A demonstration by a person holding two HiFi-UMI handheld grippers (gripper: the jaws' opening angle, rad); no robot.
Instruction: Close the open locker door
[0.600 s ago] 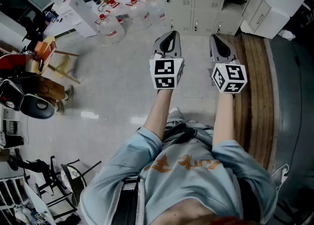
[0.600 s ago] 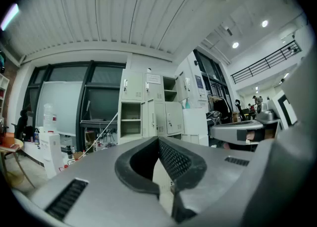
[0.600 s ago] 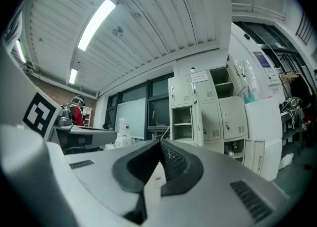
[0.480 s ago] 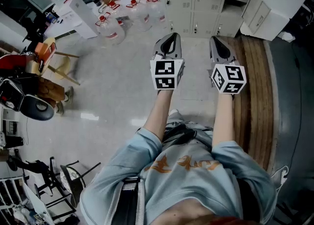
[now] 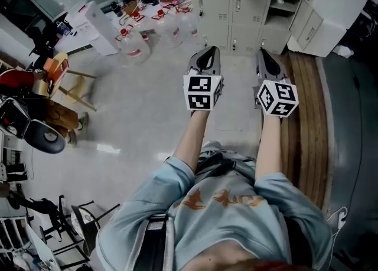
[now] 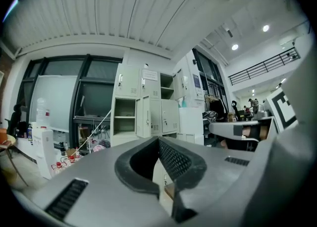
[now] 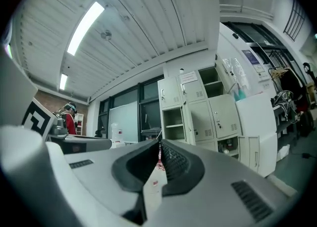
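Pale grey locker door (image 6: pixel 143 116) hangs wide open; left gripper (image 6: pixel 159 140), right gripper (image 7: pixel 159 143) both clenched, empty

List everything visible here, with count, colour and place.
lockers: one bank, pale grey, against the far wall
open locker door: at least one, pale grey, beside an empty compartment
water bottles: several, clear with red caps, on the floor left of the lockers
wooden chair: one, light wood, far left
wooden platform: one, brown, along the person's right
left gripper: one, grey, shut, empty
right gripper: one, grey, shut, empty
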